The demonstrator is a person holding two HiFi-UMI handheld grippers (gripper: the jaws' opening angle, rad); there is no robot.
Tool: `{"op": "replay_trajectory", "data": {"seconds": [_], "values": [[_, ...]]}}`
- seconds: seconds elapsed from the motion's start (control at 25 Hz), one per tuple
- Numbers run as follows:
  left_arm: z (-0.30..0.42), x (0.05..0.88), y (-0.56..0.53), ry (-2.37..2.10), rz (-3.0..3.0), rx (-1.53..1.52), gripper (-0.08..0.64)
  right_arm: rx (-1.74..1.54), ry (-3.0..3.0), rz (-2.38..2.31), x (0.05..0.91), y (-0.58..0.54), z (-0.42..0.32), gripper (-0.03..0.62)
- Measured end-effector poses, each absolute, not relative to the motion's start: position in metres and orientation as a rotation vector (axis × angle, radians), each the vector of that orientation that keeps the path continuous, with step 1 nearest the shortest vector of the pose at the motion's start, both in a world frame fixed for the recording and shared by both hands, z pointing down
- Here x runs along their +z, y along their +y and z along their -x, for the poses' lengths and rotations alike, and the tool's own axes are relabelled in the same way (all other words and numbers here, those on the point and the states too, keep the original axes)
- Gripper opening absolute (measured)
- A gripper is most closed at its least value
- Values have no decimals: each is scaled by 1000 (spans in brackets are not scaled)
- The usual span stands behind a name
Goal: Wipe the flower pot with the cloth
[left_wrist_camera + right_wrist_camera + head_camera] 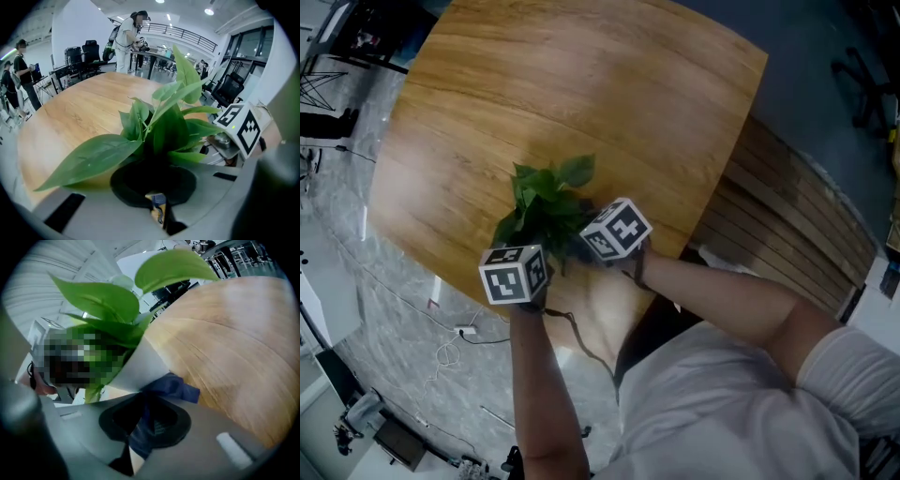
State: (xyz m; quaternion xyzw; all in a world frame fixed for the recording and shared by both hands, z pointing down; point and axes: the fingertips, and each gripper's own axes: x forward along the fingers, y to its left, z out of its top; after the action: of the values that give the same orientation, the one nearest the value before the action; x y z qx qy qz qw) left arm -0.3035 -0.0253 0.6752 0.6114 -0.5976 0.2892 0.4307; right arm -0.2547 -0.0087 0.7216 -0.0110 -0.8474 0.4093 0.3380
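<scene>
A leafy green plant (546,197) stands near the round wooden table's near edge; in the head view its leaves hide the flower pot. The pot's white wall (143,364) shows in the right gripper view. My right gripper (140,427) is shut on a dark blue cloth (173,387), which is pressed against that wall. In the head view this right gripper (586,242) sits at the plant's right. My left gripper (159,206) is closed at the plant's base (164,126), apparently on the pot, whose rim is hidden. From above, the left gripper (534,246) reaches under the leaves.
The wooden table (581,84) spreads away beyond the plant. A slatted wooden bench (787,206) runs along its right side. Cables (455,333) lie on the marbled floor at left. People and desks (129,42) stand far behind in the left gripper view.
</scene>
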Motion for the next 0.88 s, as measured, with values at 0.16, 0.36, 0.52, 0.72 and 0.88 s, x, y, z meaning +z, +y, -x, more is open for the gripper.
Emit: {"op": "replay_trajectory", "data": {"seconds": [0.16,0.36,0.52,0.72,0.88], "values": [[304,679,-22,-1518,-1520,692,6,1053,-2225,45,723,-6,252,44],[300,658,-18,-1606,-1505,629,6,1006,-2313,116,667,-4,233,44],[293,624,-9,-1669,-1499,582,6,888,-2355,196,616,4,218,43],[289,570,6,-1800,-1505,490,6,700,-2429,319,558,12,204,44],[282,513,29,-1923,-1520,452,6,488,-2557,389,489,15,189,44]]}}
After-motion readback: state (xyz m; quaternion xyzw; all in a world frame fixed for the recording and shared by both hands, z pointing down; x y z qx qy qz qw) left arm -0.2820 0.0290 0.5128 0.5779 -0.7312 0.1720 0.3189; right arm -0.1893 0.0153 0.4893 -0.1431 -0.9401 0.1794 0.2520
